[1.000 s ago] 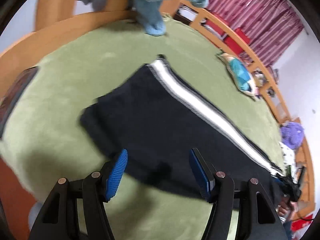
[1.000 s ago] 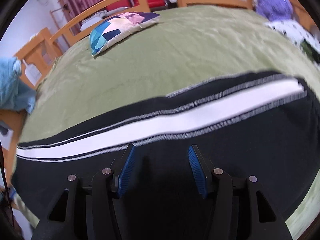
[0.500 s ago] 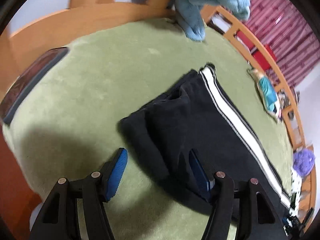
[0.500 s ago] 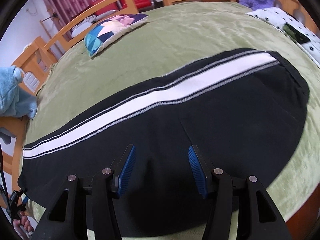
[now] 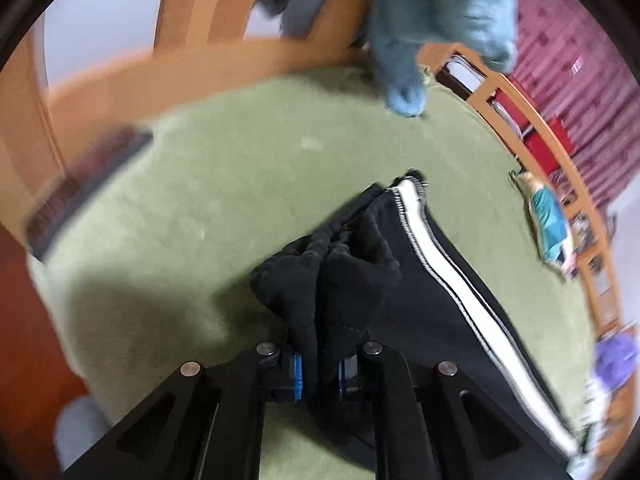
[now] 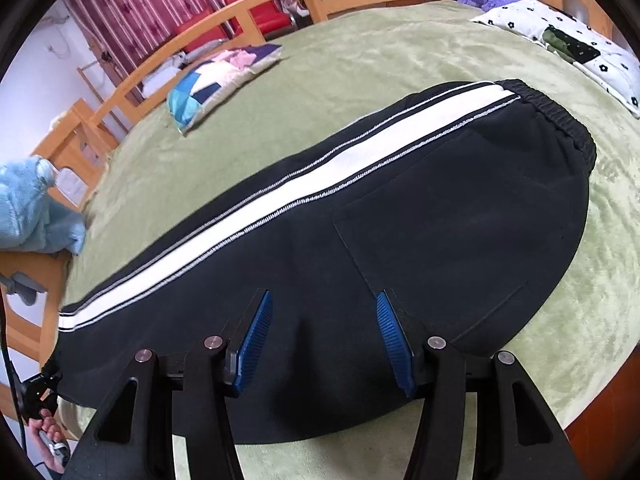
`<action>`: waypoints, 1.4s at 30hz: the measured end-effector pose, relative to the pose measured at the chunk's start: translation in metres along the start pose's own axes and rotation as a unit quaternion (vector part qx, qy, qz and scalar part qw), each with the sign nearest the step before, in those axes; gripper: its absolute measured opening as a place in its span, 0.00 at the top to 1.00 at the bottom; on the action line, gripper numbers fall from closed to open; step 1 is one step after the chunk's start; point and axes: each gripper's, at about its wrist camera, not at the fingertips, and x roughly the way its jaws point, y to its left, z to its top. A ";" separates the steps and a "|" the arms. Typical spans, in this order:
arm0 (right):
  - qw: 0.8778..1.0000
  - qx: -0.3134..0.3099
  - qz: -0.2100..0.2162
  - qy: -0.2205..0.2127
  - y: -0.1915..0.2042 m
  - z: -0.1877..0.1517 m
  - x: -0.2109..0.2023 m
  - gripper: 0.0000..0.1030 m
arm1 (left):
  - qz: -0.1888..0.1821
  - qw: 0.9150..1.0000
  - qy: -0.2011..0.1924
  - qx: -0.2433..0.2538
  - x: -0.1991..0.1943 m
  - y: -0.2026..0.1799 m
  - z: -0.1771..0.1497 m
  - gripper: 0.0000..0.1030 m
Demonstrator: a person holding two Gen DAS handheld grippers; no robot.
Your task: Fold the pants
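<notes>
Left tongs clamp the track pants cuff; right tongs hover open above the seat. Crosswise fold not yet made.

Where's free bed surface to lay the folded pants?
Bare green blanket between the pants and the patchwork pillow; another patch left of the cuff held by the left gripper. Crowded near the floral pillow.

Your left gripper and right gripper share black angular frames, silver round screws and ribbed blue pads.
</notes>
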 end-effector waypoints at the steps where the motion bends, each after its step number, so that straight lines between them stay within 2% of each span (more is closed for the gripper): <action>1: 1.000 0.002 0.007 -0.003 -0.004 0.001 -0.002 0.48 | 0.006 1.000 -0.011 0.017 -0.011 -0.011 0.001 0.89; 3: 1.000 0.006 0.018 -0.008 -0.013 0.003 -0.007 0.48 | 0.007 0.997 -0.039 0.066 -0.038 -0.041 0.005 0.89; 6: 0.999 0.013 0.030 -0.017 -0.026 0.010 -0.013 0.48 | -0.003 0.984 -0.069 0.164 -0.081 -0.105 0.002 0.89; 8: 0.999 0.007 0.034 -0.025 -0.030 0.012 -0.018 0.48 | -0.029 0.971 -0.079 0.225 -0.108 -0.153 -0.012 0.89; 9: 0.999 0.004 0.034 -0.029 -0.033 0.012 -0.019 0.48 | -0.046 0.958 -0.089 0.269 -0.124 -0.188 -0.028 0.89; 10: 0.999 -0.001 0.030 -0.033 -0.036 0.014 -0.022 0.48 | -0.058 0.950 -0.094 0.292 -0.133 -0.207 -0.038 0.89; 12: 0.999 -0.009 0.023 -0.037 -0.043 0.013 -0.028 0.48 | -0.100 0.929 -0.094 0.343 -0.152 -0.258 -0.074 0.89; 15: 0.999 -0.006 0.020 -0.045 -0.057 0.011 -0.037 0.48 | -0.156 0.895 -0.075 0.411 -0.162 -0.324 -0.141 0.89; 16: 0.999 -0.003 0.018 -0.045 -0.062 0.011 -0.039 0.48 | -0.181 0.884 -0.060 0.428 -0.160 -0.342 -0.166 0.89; 17: 0.999 0.001 0.016 -0.046 -0.069 0.010 -0.043 0.48 | -0.200 0.876 -0.044 0.437 -0.158 -0.353 -0.184 0.89; 18: 0.999 0.005 0.016 -0.049 -0.077 0.009 -0.048 0.48 | -0.228 0.864 -0.010 0.448 -0.150 -0.367 -0.210 0.88; 20: 0.999 0.008 0.014 -0.050 -0.088 0.006 -0.053 0.48 | -0.246 0.854 0.038 0.457 -0.136 -0.380 -0.235 0.84; 21: 0.999 0.008 0.014 -0.048 -0.093 0.004 -0.055 0.47 | -0.238 0.851 0.074 0.462 -0.124 -0.385 -0.251 0.84; 23: 0.999 0.009 0.015 -0.043 -0.099 0.000 -0.056 0.47 | -0.218 0.854 0.114 0.459 -0.107 -0.384 -0.260 0.84; 25: 0.999 0.007 0.028 -0.035 -0.101 -0.005 -0.054 0.46 | -0.231 0.854 0.150 0.441 -0.095 -0.370 -0.257 0.80; 26: 0.999 0.005 0.035 -0.032 -0.101 -0.006 -0.052 0.45 | -0.239 0.857 0.160 0.428 -0.090 -0.361 -0.251 0.68; 27: 0.999 0.000 0.044 -0.028 -0.097 -0.006 -0.047 0.44 | -0.239 0.865 0.156 0.413 -0.089 -0.349 -0.242 0.50; 29: 0.998 -0.011 0.060 -0.021 -0.086 -0.007 -0.037 0.44 | -0.246 0.878 0.135 0.388 -0.093 -0.328 -0.230 0.36; 31: 0.996 -0.020 0.084 -0.008 -0.070 -0.007 -0.024 0.44 | -0.252 0.883 0.122 0.378 -0.098 -0.310 -0.217 0.35; 33: 0.992 -0.031 0.120 0.010 -0.047 -0.007 -0.008 0.44 | -0.235 0.891 0.108 0.372 -0.099 -0.293 -0.205 0.33; 36: 0.986 -0.034 0.160 0.025 -0.022 -0.006 0.006 0.43 | -0.242 0.894 0.105 0.362 -0.104 -0.268 -0.188 0.29; 37: 0.983 -0.031 0.177 0.030 -0.012 -0.005 0.010 0.43 | -0.240 0.898 0.102 0.354 -0.104 -0.257 -0.183 0.28; 38: 0.982 -0.027 0.184 0.033 -0.008 -0.005 0.013 0.41 | -0.235 0.903 0.099 0.345 -0.102 -0.248 -0.178 0.27; 39: 0.981 -0.020 0.191 0.036 -0.004 -0.004 0.016 0.35 | -0.229 0.909 0.095 0.336 -0.101 -0.239 -0.173 0.27; 42: 0.980 0.001 0.195 0.047 0.002 -0.003 0.026 0.28 | -0.218 0.913 0.094 0.332 -0.093 -0.220 -0.159 0.27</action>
